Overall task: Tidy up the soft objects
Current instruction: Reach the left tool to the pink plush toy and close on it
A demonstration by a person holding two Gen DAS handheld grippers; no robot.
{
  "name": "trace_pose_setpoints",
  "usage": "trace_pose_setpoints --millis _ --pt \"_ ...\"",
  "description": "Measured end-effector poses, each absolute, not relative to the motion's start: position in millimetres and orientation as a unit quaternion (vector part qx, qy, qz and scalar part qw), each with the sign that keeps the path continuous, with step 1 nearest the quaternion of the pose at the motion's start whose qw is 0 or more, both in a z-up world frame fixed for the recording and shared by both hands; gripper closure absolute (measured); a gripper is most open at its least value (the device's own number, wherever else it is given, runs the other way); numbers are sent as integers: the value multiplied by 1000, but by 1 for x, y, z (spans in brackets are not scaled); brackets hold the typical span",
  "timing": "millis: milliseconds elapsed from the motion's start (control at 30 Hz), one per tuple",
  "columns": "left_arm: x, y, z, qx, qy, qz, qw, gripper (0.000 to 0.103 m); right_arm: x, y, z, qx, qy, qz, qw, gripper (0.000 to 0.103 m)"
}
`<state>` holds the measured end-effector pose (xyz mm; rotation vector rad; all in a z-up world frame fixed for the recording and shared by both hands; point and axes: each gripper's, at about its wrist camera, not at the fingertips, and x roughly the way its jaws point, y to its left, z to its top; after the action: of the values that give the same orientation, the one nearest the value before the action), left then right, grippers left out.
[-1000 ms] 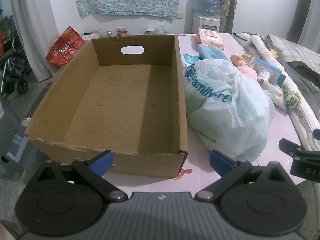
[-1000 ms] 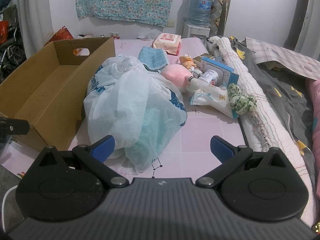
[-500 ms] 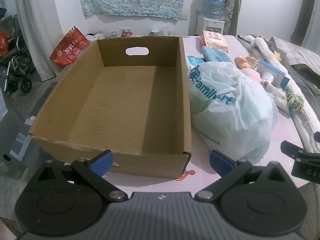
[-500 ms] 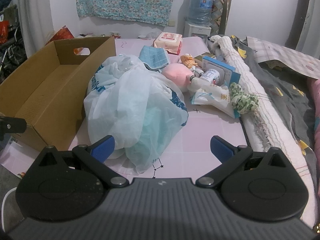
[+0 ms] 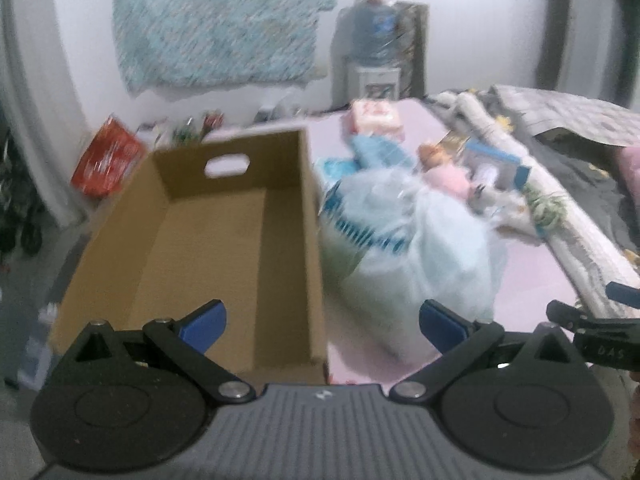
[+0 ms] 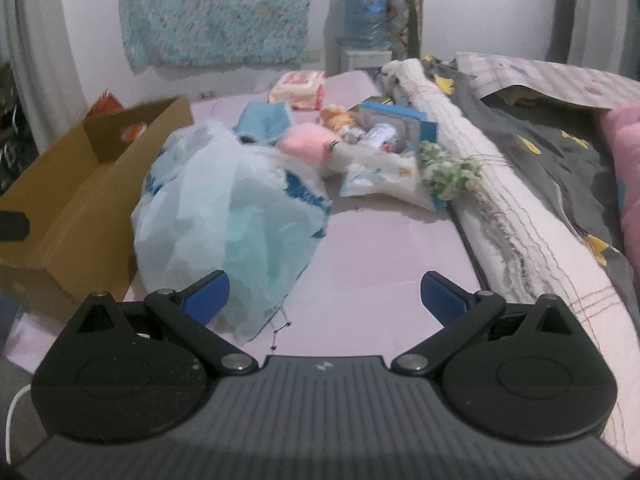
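An empty cardboard box point(image 5: 208, 240) point(image 6: 60, 208) stands at the left of the pink table. A pale plastic bag point(image 5: 416, 256) point(image 6: 228, 216) lies right of it. Behind the bag sit a blue folded cloth point(image 6: 266, 122), a pink plush toy point(image 6: 308, 144), a small doll point(image 6: 336, 118) and a green-white knitted piece point(image 6: 446, 170). My left gripper point(image 5: 322, 326) is open, empty, over the box's near right corner. My right gripper point(image 6: 324, 298) is open and empty, its left pad point(image 6: 206, 294) in front of the bag's near end.
A wet-wipes pack point(image 6: 298, 88) lies at the table's far end, a blue box point(image 6: 400, 122) and small packets beside the toys. A rolled blanket point(image 6: 500, 208) and grey bedding point(image 6: 560, 148) bound the right. A water dispenser point(image 6: 366, 32) and red bag point(image 5: 104, 160) stand behind.
Both views have lifted and pushed forward, with motion blur. The left gripper has swung right, so the box sits further left in view. Nothing on the table has moved; both grippers stay open.
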<state>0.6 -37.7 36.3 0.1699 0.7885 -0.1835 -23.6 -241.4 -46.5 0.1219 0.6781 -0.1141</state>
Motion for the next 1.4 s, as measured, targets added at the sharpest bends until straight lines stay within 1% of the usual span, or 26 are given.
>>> trace_pose_setpoints --millis 167,333,433,500,533,633,667,733,833,867,900,1000,1067,1167,1267,1333,1400 --pt "23 -57 71 104 358 -139 917 0 -28 -271 -40 97 280 -40 954 1" --pt "69 -85 96 93 349 -198 911 0 -13 -302 -29 144 232 -28 962 1" --pt "103 -112 104 112 354 -226 900 0 5 -311 -26 147 219 -26 964 1" --pt "130 -136 102 134 365 -227 893 6 22 -316 -27 152 218 -18 964 1" --pt "145 -148 99 144 375 -226 887 6 31 -317 -27 155 218 -14 963 1" --pt "194 -180 79 158 421 -229 863 14 60 -320 -33 159 223 -16 962 3" --pt "211 -189 68 158 446 -232 850 16 68 -320 -36 161 226 -20 961 4" --pt "239 -203 46 146 491 -239 825 17 82 -325 -45 171 238 -30 956 8" --pt "275 -219 9 122 549 -236 792 17 96 -335 -66 215 259 -41 941 19" --pt "285 -224 -2 116 565 -234 782 17 97 -339 -73 231 265 -46 935 25" --pt "294 -228 -11 110 577 -233 775 17 99 -345 -82 259 269 -52 926 27" --pt "314 -238 -32 96 605 -233 755 16 99 -365 -106 350 264 -71 896 28" --pt "323 -247 -45 95 621 -232 743 16 100 -377 -120 408 249 -95 873 27" --pt "333 -254 -55 92 632 -230 734 16 107 -385 -133 462 235 -116 847 27" --pt "338 -263 -62 102 633 -234 731 13 108 -383 -126 453 223 -129 854 27" --pt "339 -268 -67 109 637 -236 726 12 107 -384 -122 443 213 -132 861 27" --pt "340 -271 -74 113 644 -235 719 12 106 -391 -123 460 214 -130 852 26"
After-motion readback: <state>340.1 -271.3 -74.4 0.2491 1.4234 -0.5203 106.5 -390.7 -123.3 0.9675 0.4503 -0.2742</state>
